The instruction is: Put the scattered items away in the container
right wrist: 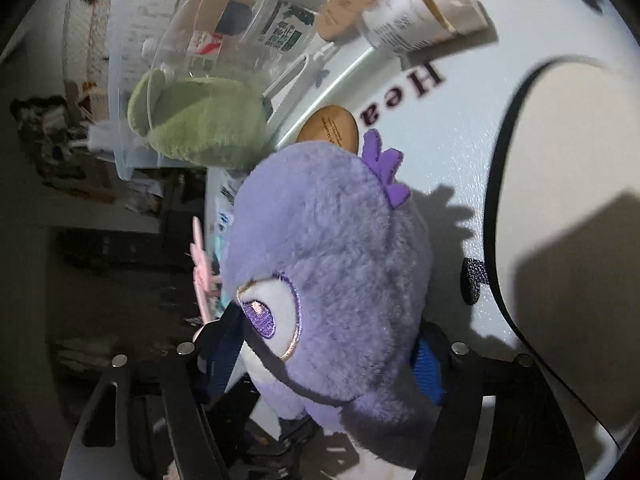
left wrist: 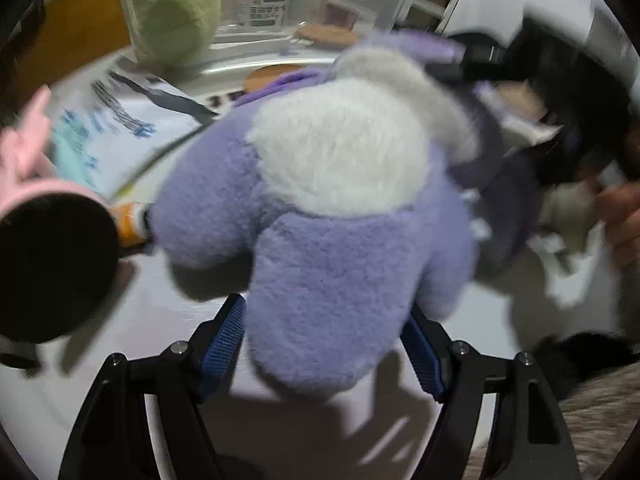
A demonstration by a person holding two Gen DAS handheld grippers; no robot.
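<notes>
- Purple plush toy (left wrist: 332, 216) with a white belly patch fills both of my wrist views; it is held above the white table (left wrist: 168, 320), near the clear container (right wrist: 208, 40).
- My left gripper (left wrist: 324, 344) pinches the lower end of the toy, blue pads pressed into the fur on both sides.
- My right gripper (right wrist: 320, 360) has the toy's head between its blue pads, by the embroidered eye (right wrist: 268, 312); both pads touch the fur, so I read it as clamped on the toy.
- In the left view I see a hand (left wrist: 624, 220) at the right edge, beside the dark body of the other gripper.
- Inside the container lies a green plush (right wrist: 200, 128), with a labelled jar (right wrist: 280, 24) deeper in.
- On the table beside the container sit a round wooden lid (right wrist: 328, 128), a second one (right wrist: 348, 8) farther off, and a white bottle (right wrist: 420, 12) lying on its side.
- At the left in the left view I see a pink object (left wrist: 24, 152) and a dark round thing (left wrist: 52, 264), too blurred to name.
</notes>
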